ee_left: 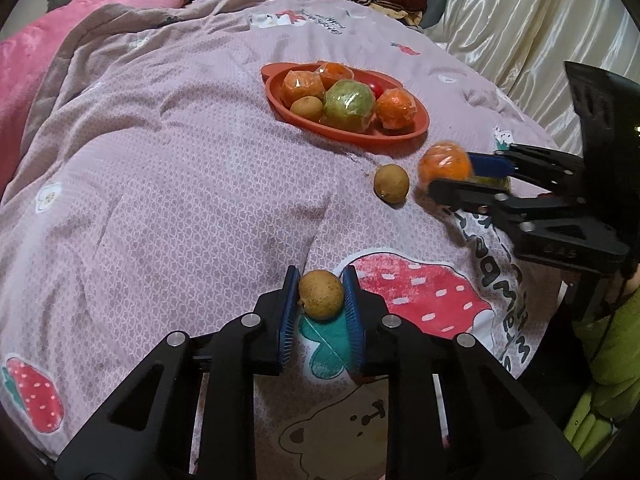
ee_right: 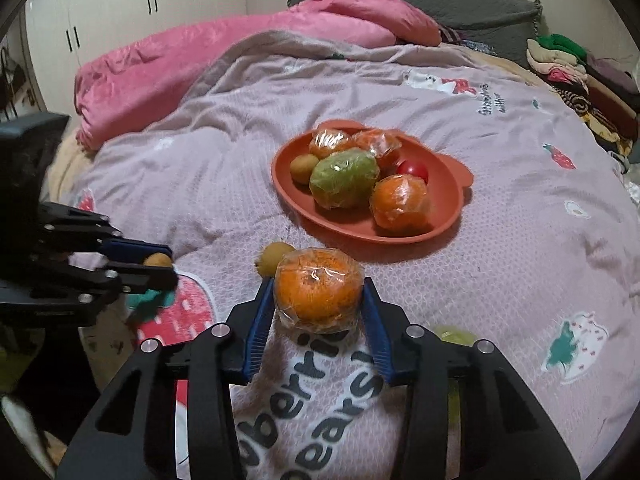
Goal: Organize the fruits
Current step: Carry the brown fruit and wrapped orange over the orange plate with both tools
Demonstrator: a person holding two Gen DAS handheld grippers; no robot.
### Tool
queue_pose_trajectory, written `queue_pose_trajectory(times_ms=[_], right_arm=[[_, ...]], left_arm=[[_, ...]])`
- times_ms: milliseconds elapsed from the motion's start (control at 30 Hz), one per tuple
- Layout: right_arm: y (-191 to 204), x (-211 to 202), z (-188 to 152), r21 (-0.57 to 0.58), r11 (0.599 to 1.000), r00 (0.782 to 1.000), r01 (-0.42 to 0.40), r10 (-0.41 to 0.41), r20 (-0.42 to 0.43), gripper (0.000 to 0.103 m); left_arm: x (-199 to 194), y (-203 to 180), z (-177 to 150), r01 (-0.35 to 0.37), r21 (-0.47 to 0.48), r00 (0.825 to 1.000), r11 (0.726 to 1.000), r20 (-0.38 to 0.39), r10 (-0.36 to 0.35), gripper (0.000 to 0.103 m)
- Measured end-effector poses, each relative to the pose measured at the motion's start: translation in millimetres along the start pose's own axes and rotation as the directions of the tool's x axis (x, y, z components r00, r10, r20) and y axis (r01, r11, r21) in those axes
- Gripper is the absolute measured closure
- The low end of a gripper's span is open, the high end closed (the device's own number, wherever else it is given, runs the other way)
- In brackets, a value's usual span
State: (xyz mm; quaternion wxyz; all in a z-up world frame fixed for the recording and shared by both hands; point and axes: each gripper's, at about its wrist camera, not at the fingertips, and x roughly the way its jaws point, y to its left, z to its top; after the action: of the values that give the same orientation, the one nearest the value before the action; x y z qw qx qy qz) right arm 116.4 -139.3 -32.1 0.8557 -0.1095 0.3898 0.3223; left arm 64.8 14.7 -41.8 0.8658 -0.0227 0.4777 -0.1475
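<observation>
My left gripper (ee_left: 321, 278) is shut on a small brown fruit (ee_left: 321, 296) just above the strawberry-print blanket; the right wrist view shows the same fruit (ee_right: 157, 260) between the left gripper's fingers (ee_right: 168, 263). My right gripper (ee_right: 318, 284) is shut on a plastic-wrapped orange (ee_right: 318, 292), seen from the left as the right gripper (ee_left: 450, 174) holding the orange (ee_left: 442, 164). A second small brown fruit (ee_left: 391, 183) (ee_right: 274, 258) lies loose beside that orange. Beyond it, the orange plate (ee_left: 400, 138) (ee_right: 360, 232) holds wrapped oranges, a wrapped green fruit (ee_right: 344, 180), a brown fruit and a red tomato (ee_right: 414, 170).
A yellow-green fruit (ee_right: 454, 336) lies on the blanket, partly hidden under my right gripper. A pink quilt (ee_right: 240, 52) is bunched at the far side of the bed. Folded clothes (ee_right: 568, 64) are stacked at the far right, with a cream curtain (ee_left: 520, 20) beside the bed.
</observation>
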Motion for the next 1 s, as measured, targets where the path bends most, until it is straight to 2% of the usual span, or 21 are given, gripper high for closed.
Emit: queue_pose_trajectory(times_ms=[133, 400, 1000], right_arm=[[-4, -17, 1, 0.03, 0.999, 0.999, -0.017, 0.016, 0.036, 0.062], [-17, -33, 8, 0.062, 0.998, 0.997, 0.01, -0.014, 0.072, 0.062], [-49, -41, 36, 0.108, 0.993, 0.991, 0.046, -0.059, 0.124, 0.062]], left_arm=[[-5, -1, 4, 0.012, -0.006, 1.0, 1.0, 0.011, -0.012, 0.088], [-10, -3, 24, 0.008, 0.004, 0.999, 1.0, 0.034, -0.008, 0.088], [-1, -15, 88, 0.015, 0.054, 0.996, 0.998, 0.083, -0.019, 0.088]])
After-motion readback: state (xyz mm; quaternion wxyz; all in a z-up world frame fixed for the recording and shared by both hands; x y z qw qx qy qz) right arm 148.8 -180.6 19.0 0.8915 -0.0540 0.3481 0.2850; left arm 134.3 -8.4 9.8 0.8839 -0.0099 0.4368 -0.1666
